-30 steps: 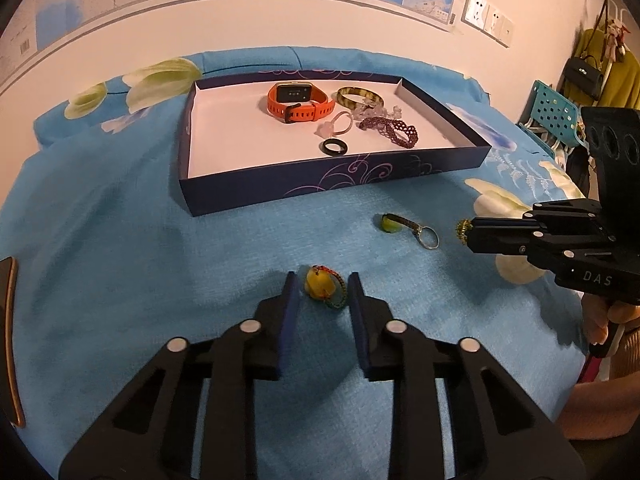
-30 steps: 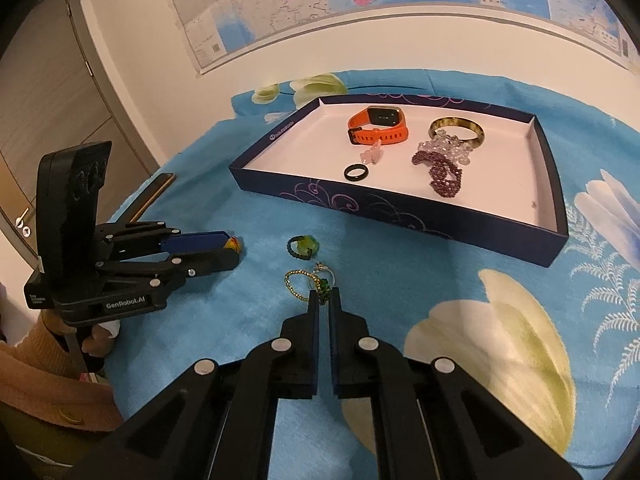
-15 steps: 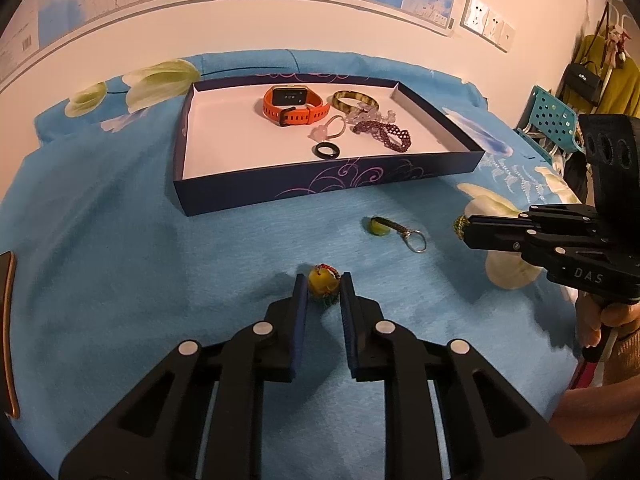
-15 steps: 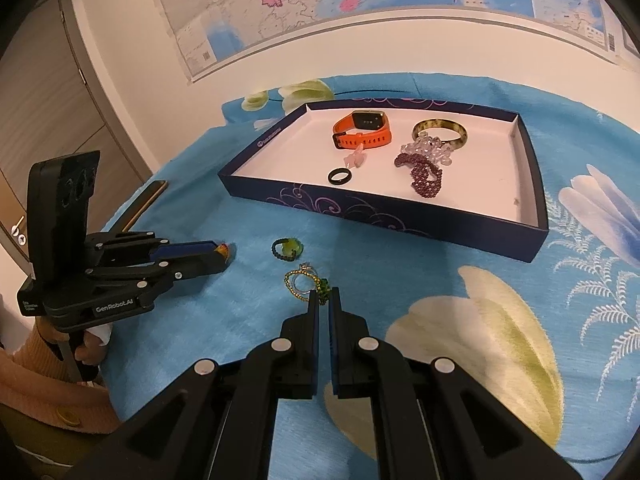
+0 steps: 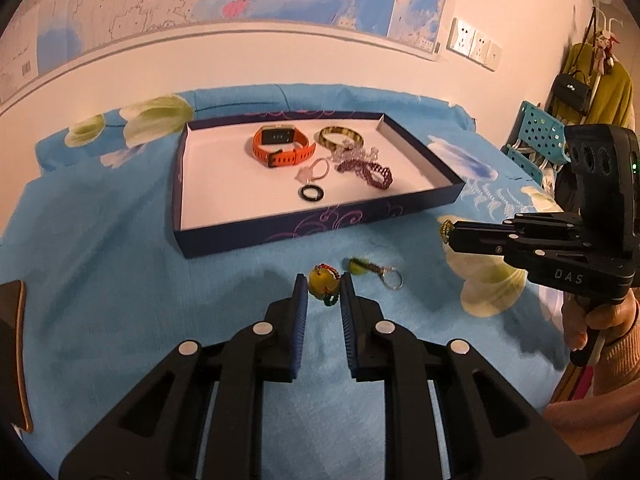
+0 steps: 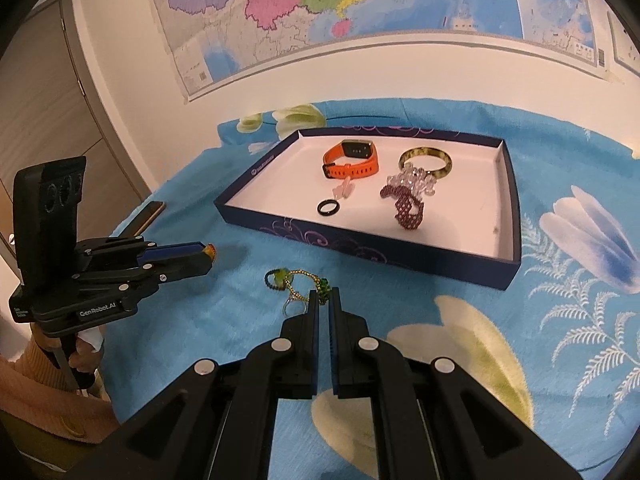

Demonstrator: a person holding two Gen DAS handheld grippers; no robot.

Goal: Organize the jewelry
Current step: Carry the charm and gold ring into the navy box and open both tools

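Observation:
My left gripper [image 5: 323,286] is shut on a yellow bead charm with a red and green beaded loop [image 5: 321,282], lifted above the blue cloth. My right gripper [image 6: 324,300] is shut on a gold and green beaded bracelet [image 6: 304,282], also lifted; it shows at the tip of that gripper in the left wrist view [image 5: 445,229]. A yellow-green charm with a key ring [image 5: 370,270] lies on the cloth in front of the dark blue tray [image 5: 320,226]. The tray holds an orange watch [image 5: 280,146], a bangle [image 5: 340,136], a black ring [image 5: 311,193] and a maroon beaded bracelet [image 5: 366,170].
A blue flowered cloth [image 6: 540,320] covers the table. A phone [image 6: 150,212] lies near the left edge. A blue chair [image 5: 536,136] and hanging clothes stand at the right. A wall with a map is behind the tray.
Both grippers have risen from the cloth with their pieces. The left gripper closed on the yellow charm and lifted it; the tray now looks lower and farther.

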